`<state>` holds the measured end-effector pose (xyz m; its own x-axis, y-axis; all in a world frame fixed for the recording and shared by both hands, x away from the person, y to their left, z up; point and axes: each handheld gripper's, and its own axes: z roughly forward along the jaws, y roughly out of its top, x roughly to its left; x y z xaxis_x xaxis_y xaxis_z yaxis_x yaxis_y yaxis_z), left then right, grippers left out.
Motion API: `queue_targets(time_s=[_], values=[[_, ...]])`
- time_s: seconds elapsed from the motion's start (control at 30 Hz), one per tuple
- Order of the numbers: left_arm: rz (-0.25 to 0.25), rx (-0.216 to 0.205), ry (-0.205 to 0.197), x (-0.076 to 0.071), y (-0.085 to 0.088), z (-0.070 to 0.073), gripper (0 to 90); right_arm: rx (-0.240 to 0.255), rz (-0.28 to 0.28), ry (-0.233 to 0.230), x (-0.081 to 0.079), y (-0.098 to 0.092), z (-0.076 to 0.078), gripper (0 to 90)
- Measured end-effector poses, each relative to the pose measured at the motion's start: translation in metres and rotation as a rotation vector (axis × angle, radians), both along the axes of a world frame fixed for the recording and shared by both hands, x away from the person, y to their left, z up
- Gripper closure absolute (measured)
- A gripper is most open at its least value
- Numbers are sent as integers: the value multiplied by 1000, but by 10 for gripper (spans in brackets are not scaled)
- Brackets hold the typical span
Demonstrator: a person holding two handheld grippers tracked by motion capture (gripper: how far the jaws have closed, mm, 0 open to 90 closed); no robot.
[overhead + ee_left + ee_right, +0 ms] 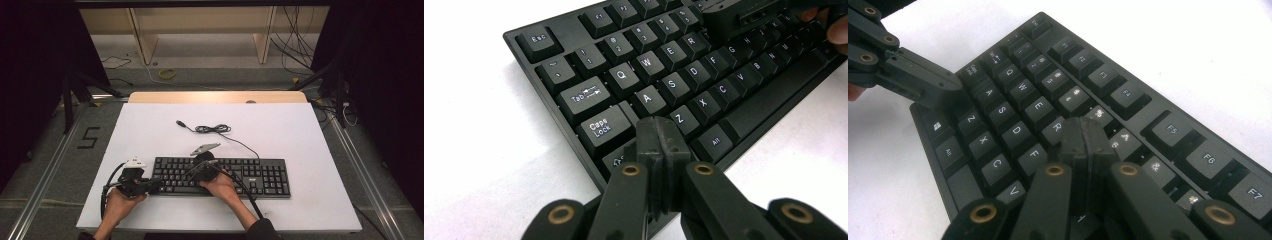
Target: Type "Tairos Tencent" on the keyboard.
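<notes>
A black keyboard [250, 176] lies across the near half of the white table [280, 135], and its cable [214, 129] runs back to a loose USB plug [180, 122]. My left gripper [156, 185] is at the keyboard's left end. Its jaws are shut with nothing between them, and the tips [658, 134] are over the left Shift key, beside Caps Lock and Z on the keyboard [664, 75]. My right gripper [196, 169] is also shut and empty. Its tips [1085, 134] hover over the keys right of R and F on the keyboard [1013, 100]. The left gripper [923, 82] reaches in at that view's upper left.
The table's wooden far edge [215, 96] borders a floor with cables and shelf legs [145, 45]. Metal rails [45, 175] run along both sides. Dark stands rise at the left and right.
</notes>
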<state>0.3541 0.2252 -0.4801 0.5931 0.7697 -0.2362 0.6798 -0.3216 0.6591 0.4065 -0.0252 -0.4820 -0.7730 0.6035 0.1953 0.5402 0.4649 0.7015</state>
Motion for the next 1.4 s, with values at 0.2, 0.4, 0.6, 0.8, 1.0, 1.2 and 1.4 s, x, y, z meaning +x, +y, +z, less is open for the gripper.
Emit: queue_targets(time_s=[0.2, 0.4, 0.6, 0.8, 1.0, 1.2, 1.4], values=[[2, -6, 0, 0, 0, 0, 893, -4, -4, -8, -1, 0, 0, 900], [13, -22, -16, 0, 1, 2, 871, 23, -10, 2, -1, -3, 2, 868], [17, -56, -45, -1, 1, 7, 842, 81, -28, -15, -4, -12, 7, 821], [15, -81, -65, -2, -2, 10, 766, 102, -27, -26, -7, -20, 13, 758], [0, -116, -83, -1, -6, 12, 613, 132, -15, -16, -11, -27, 19, 667], [17, -141, -79, 1, -9, 14, 429, 141, -8, -16, -18, -34, 24, 523], [22, -147, -90, 4, -11, 15, 339, 151, -28, -8, -22, -45, 26, 433]])
